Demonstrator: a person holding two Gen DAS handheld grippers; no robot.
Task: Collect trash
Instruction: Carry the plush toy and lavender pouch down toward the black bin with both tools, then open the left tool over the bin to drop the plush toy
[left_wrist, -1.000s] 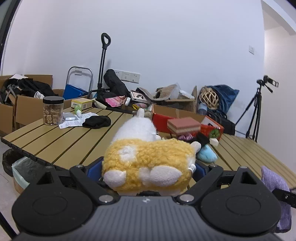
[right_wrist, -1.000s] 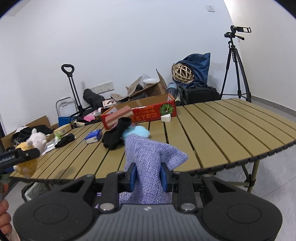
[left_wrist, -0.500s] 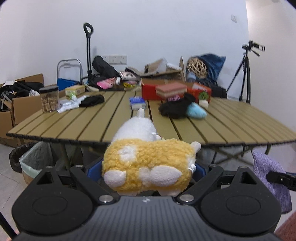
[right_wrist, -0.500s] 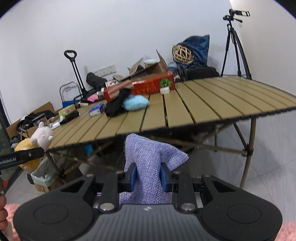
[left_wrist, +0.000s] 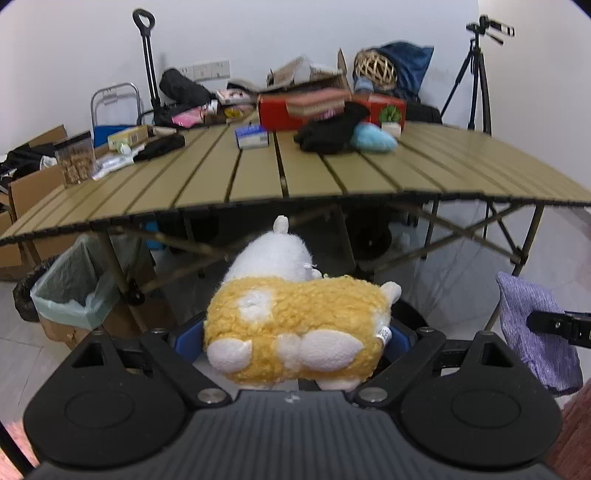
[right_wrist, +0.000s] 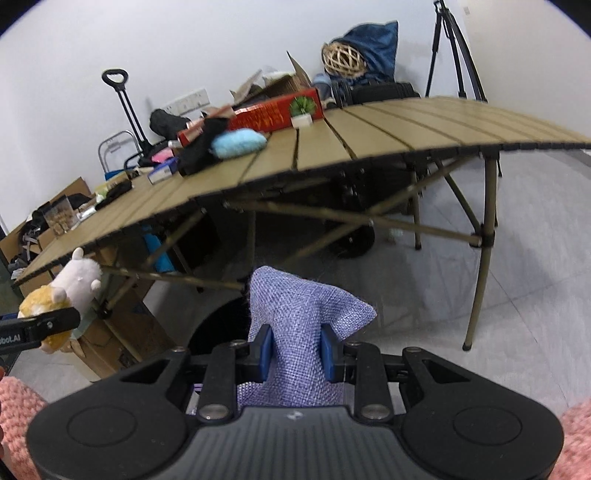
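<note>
My left gripper (left_wrist: 291, 338) is shut on a yellow and white plush toy (left_wrist: 295, 325), held below the table's front edge. The toy also shows at the left of the right wrist view (right_wrist: 62, 295). My right gripper (right_wrist: 295, 352) is shut on a purple woven cloth (right_wrist: 299, 321), which also shows at the right of the left wrist view (left_wrist: 535, 328). A bin with a pale green liner (left_wrist: 70, 291) stands on the floor under the table's left end, left of and beyond the left gripper.
The slatted table (left_wrist: 314, 177) carries a black cloth (left_wrist: 332, 129), a blue plush (left_wrist: 373, 138), a red box (left_wrist: 325, 107), a small blue box (left_wrist: 252, 136) and a jar (left_wrist: 75, 158). Cardboard boxes (left_wrist: 33, 184) at left, a tripod (left_wrist: 476, 74) at right, table legs (right_wrist: 480, 266) ahead.
Both grippers have dropped lower and pulled back from the table, each still holding its item. The table's underside, its legs and the lined bin now show.
</note>
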